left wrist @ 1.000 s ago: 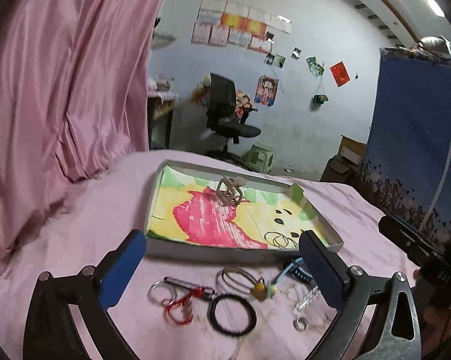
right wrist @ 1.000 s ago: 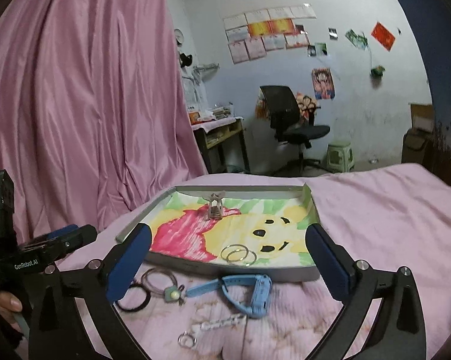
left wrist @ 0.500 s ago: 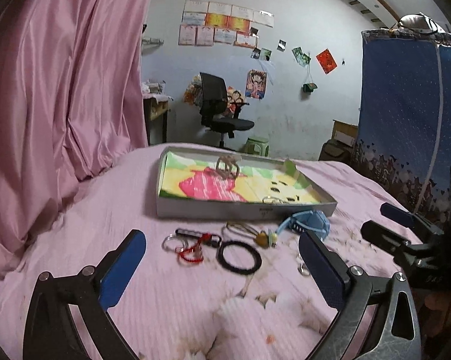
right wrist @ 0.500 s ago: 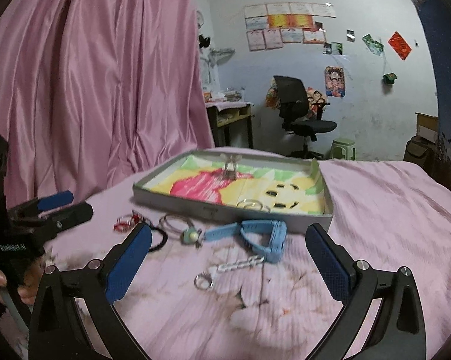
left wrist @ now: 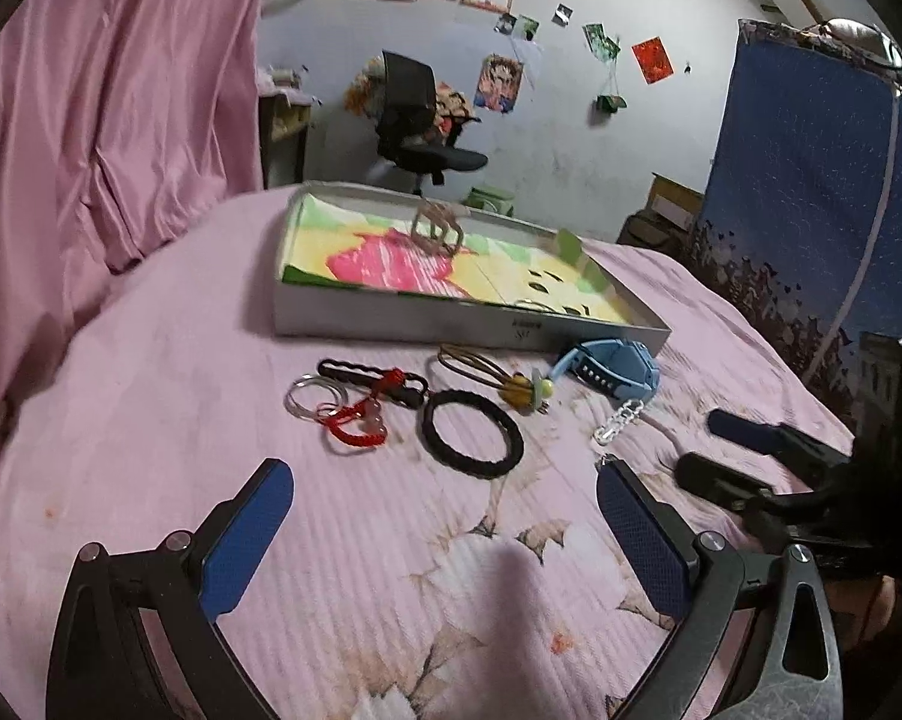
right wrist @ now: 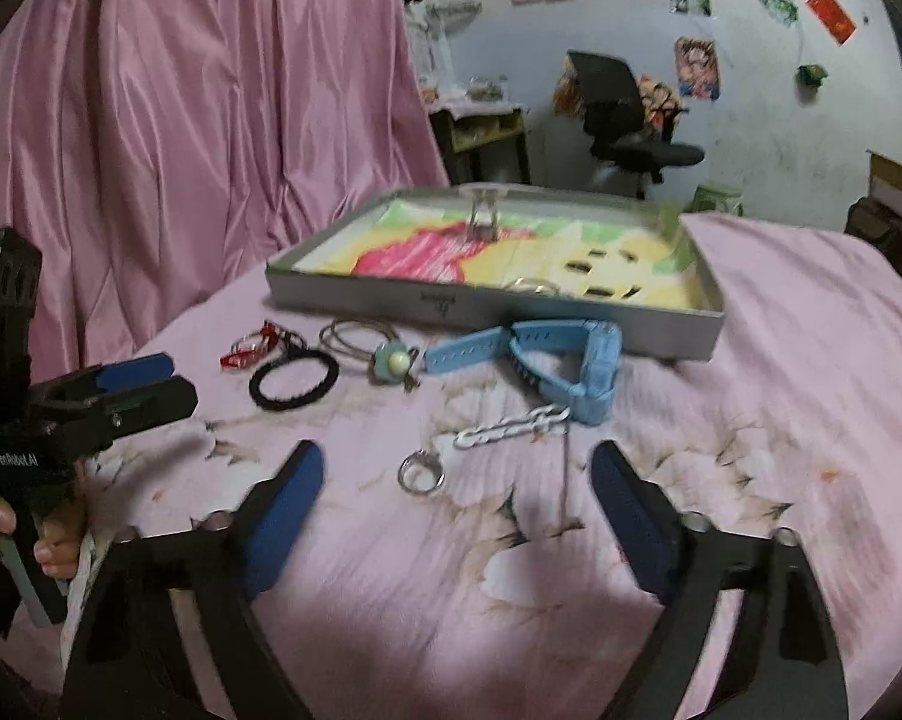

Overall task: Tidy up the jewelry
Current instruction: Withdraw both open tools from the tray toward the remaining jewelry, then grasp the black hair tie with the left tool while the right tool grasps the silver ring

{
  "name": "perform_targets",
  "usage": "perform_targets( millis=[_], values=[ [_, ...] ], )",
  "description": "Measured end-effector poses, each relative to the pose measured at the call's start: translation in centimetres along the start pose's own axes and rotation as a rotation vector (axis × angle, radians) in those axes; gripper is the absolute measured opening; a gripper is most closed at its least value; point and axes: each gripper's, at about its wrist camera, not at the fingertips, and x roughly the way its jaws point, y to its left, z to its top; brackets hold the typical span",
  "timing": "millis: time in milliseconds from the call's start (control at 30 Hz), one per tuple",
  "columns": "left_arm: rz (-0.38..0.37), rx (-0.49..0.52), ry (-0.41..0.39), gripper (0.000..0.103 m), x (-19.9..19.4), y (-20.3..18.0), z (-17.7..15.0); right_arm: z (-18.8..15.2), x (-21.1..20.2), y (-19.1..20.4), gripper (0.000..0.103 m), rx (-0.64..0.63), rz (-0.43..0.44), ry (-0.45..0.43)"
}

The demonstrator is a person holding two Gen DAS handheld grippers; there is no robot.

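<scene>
Both grippers hover over the pink bedspread [left wrist: 169, 396], fingers wide apart, nothing held: left gripper [left wrist: 445, 534], right gripper [right wrist: 457, 516]. Jewelry lies loose in front of the tray [right wrist: 493, 315]: silver ring [right wrist: 421, 471] with white chain [right wrist: 511, 426] nearest the right gripper, blue watch [right wrist: 571, 360], black hair tie [left wrist: 472, 433], red cord bracelet [left wrist: 358, 420], wire bangle with green bead [right wrist: 391, 360]. Tray already holds a small stand [left wrist: 436, 228] and rings. Risks, judged: soft quilted fabric gives under the pads, so the thin ring may slip or fabric gets pinched; chain may drag the ring; overlapping pieces near the red cord could snag and lift together.
</scene>
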Motion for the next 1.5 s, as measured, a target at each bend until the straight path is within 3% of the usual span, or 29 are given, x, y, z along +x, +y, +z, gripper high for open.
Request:
perform_targets(
  millis=[233, 500, 1000, 1233, 1467, 1500],
  values=[
    [-0.037, 0.005, 0.083, 0.080, 2.1, -0.2, 0.5, 0.0, 2.6, 0.5, 0.053, -0.013, 0.061, 0.092],
    [-0.032, 0.087, 0.142, 0.070, 4.1, -1.9, 1.2, -0.2, 4.3, 0.8, 0.038, -0.011, 0.096, 0.146],
    [0.006, 0.136, 0.211, 0.052, 6.5, -2.3, 1.6, -0.2, 5.6, 1.1, 0.031, -0.009, 0.098, 0.199],
    [0.020, 0.132, 0.194, 0.031, 6.2, -2.2, 1.4, -0.3, 5.7, 1.0, 0.018, -0.006, 0.100, 0.202],
    [-0.003, 0.130, 0.174, 0.006, 5.7, -2.2, 1.0, -0.4, 5.5, 1.1, 0.018, -0.015, 0.105, 0.195],
    [-0.005, 0.132, 0.171, 0.006, 5.6, -2.3, 1.0, -0.4, 5.4, 1.1, 0.018, -0.015, 0.107, 0.191]
  ],
)
